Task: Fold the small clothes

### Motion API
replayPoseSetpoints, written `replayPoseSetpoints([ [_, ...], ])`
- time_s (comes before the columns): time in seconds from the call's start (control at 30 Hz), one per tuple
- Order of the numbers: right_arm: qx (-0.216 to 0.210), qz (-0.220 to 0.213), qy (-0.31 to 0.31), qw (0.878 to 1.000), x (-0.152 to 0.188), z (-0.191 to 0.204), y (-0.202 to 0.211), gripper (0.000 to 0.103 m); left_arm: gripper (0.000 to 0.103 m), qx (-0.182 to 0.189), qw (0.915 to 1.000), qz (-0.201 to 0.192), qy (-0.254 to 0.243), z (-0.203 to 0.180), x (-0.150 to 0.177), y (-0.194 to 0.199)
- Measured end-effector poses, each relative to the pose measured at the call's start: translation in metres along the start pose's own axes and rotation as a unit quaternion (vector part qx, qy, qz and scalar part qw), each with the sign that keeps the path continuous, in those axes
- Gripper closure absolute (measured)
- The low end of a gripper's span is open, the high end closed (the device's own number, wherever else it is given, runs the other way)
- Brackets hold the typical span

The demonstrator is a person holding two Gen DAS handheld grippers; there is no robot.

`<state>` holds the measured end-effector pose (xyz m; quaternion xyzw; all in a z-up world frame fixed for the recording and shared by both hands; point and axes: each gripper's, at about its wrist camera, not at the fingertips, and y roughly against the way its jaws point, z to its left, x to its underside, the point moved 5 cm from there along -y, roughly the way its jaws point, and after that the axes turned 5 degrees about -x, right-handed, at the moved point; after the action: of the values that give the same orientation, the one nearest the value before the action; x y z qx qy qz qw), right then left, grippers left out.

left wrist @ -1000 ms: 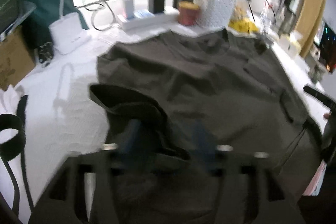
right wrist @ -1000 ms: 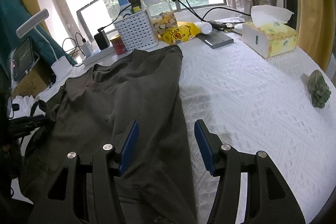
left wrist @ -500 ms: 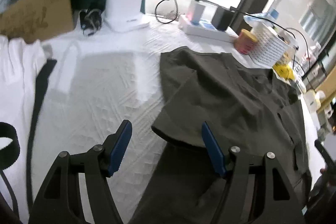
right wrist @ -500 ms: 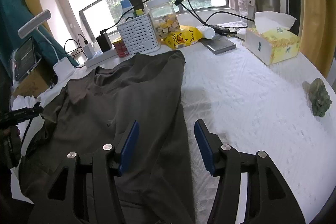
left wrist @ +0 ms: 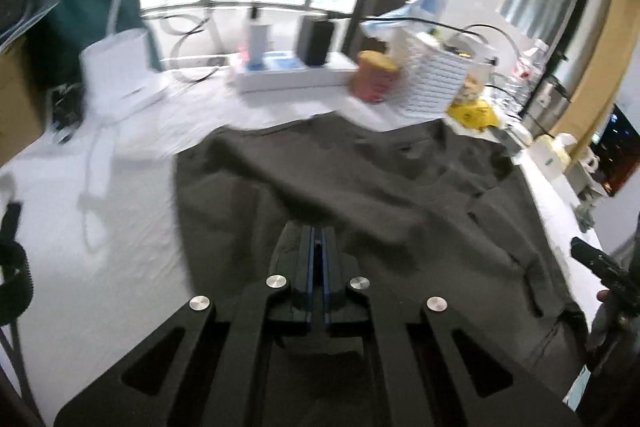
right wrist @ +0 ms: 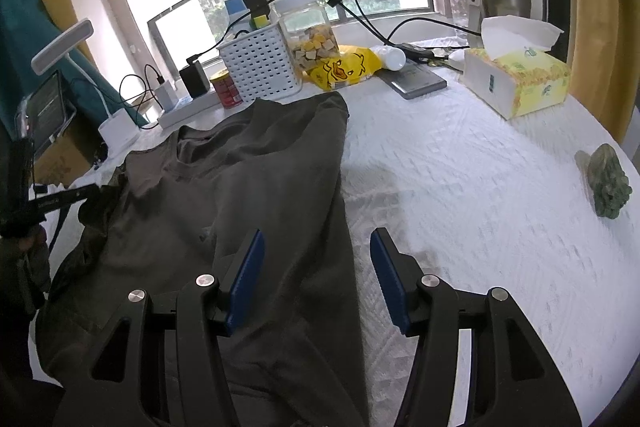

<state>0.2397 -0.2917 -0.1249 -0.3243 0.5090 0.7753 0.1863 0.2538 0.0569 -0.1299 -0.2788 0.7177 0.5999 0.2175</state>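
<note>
A dark grey-brown shirt [left wrist: 380, 195] lies spread on the white tablecloth [right wrist: 480, 187]. My left gripper [left wrist: 319, 247] is at the shirt's [right wrist: 248, 187] near left part. Its jaws are closing, with blue pads pressed together on a raised fold of the cloth. From the right wrist view the left gripper [right wrist: 94, 191] shows at the far left, its tip in the bunched cloth. My right gripper [right wrist: 316, 267] hangs open over the shirt's right edge, with one finger above the cloth, the other above the tablecloth and nothing between them.
Along the far edge stand a white lamp base [left wrist: 120, 67], a power strip [left wrist: 288, 75], a red can [left wrist: 376, 77] and a white basket [right wrist: 260, 67]. A snack jar [right wrist: 310, 35], a yellow bag [right wrist: 344, 67], a tissue box [right wrist: 516, 83] and a green lump [right wrist: 608, 187] are to the right.
The left gripper went from open around the shirt's sleeve edge to shut on the cloth, and its view swung back over the shirt. The right gripper has stayed still and open.
</note>
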Motion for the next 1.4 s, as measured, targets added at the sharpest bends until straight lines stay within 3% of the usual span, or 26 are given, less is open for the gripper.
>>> replayPoseSetpoints([
  [0.13,0.002,-0.001,-0.001,1.000,0.000,-0.002,0.002,0.045,0.102,0.031,0.9994,0.006,-0.017,-0.025,-0.007,-0.011],
  [0.33,0.001,0.007,0.006,1.000,0.004,0.002,0.004,0.045,0.096,0.042,0.9973,0.043,-0.043,-0.049,0.003,-0.018],
  [0.37,0.001,0.007,0.008,1.000,0.005,0.003,0.005,0.045,0.083,0.041,0.9971,0.042,-0.048,-0.050,0.006,-0.014],
  [0.4,0.002,0.007,0.011,1.000,0.006,0.006,0.006,0.045,0.065,0.038,0.9971,0.040,-0.053,-0.049,0.009,-0.007],
  [0.47,0.000,0.008,0.015,1.000,0.007,0.009,0.007,0.045,0.048,0.033,0.9974,0.032,-0.055,-0.045,0.015,0.006],
  [0.77,-0.024,0.031,0.055,0.998,0.026,0.045,0.003,0.045,0.048,0.013,0.9951,0.061,-0.077,-0.022,0.066,0.026],
  [0.93,-0.042,0.050,0.072,0.995,0.040,0.070,-0.005,0.045,0.048,0.032,0.9924,0.090,-0.077,-0.022,0.093,0.020],
  [1.17,-0.038,0.082,0.073,0.993,0.056,0.082,-0.018,0.045,0.049,0.060,0.9885,0.090,-0.105,-0.034,0.112,0.034],
  [1.4,-0.028,0.092,0.078,0.992,0.067,0.088,-0.016,0.045,0.049,0.047,0.9869,0.086,-0.128,-0.034,0.120,0.048],
])
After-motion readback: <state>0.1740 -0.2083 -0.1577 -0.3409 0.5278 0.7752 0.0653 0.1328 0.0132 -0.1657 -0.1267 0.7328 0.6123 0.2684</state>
